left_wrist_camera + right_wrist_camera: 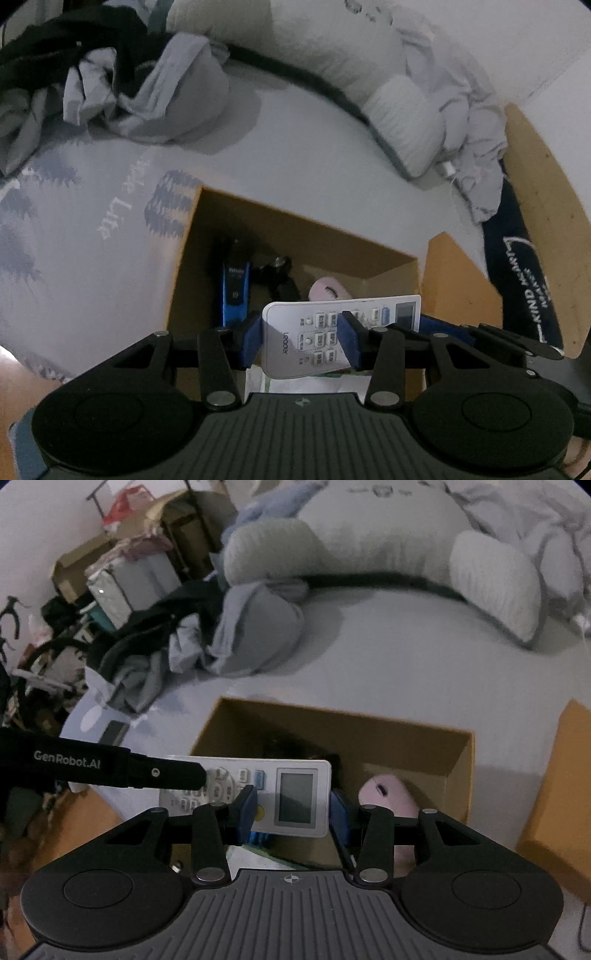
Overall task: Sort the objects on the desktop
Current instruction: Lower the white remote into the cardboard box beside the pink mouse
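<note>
A white air-conditioner remote (314,336) is held level over an open cardboard box (303,225). My left gripper (300,341) is shut on its button end. My right gripper (291,806) is shut on its display end (295,797). The left gripper's arm (110,764) shows at the left of the right wrist view. Inside the box lie a pink mouse (389,797), also in the left wrist view (328,288), a blue and black device (234,291) and a black item (277,269).
The box (458,760) sits on a grey bedsheet (295,155). A pile of clothes (207,642) lies at the back left, pillows (491,583) at the back. An orange-brown flap (561,782) stands at the right. Clutter and boxes (122,565) fill the far left.
</note>
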{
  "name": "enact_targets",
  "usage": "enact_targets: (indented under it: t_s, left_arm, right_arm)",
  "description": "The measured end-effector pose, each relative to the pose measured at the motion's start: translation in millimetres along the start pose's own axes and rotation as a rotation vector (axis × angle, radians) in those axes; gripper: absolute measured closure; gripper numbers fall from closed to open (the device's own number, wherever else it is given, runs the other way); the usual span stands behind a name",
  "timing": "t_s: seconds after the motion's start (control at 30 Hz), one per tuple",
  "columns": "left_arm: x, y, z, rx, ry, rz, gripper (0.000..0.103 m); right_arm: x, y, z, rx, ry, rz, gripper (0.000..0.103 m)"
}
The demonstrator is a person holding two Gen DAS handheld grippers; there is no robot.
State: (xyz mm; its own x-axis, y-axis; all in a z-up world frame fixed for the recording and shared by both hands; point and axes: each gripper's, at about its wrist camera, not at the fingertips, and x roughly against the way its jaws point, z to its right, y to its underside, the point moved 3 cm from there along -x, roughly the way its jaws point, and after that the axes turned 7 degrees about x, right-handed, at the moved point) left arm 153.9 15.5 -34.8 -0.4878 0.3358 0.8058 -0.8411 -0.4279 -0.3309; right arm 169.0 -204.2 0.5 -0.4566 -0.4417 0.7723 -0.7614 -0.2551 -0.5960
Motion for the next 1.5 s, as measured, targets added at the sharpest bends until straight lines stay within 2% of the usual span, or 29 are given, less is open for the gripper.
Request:
enact_targets:
  t_s: [0.87,1.5]
  left_arm:
    - [-55.0,1.9,-11.2,-0.011,-0.042,-0.083,0.05]
    - [-84.7,0.3,-20.2,-0.024,-0.084,-0.13,0.05]
  right_arm:
    - [-60.1,19.0,41.4,-0.063,-0.014,-0.115,0.056]
    - [-93.2,22.8,52.3,-0.074,-0.003,-0.18,0.056]
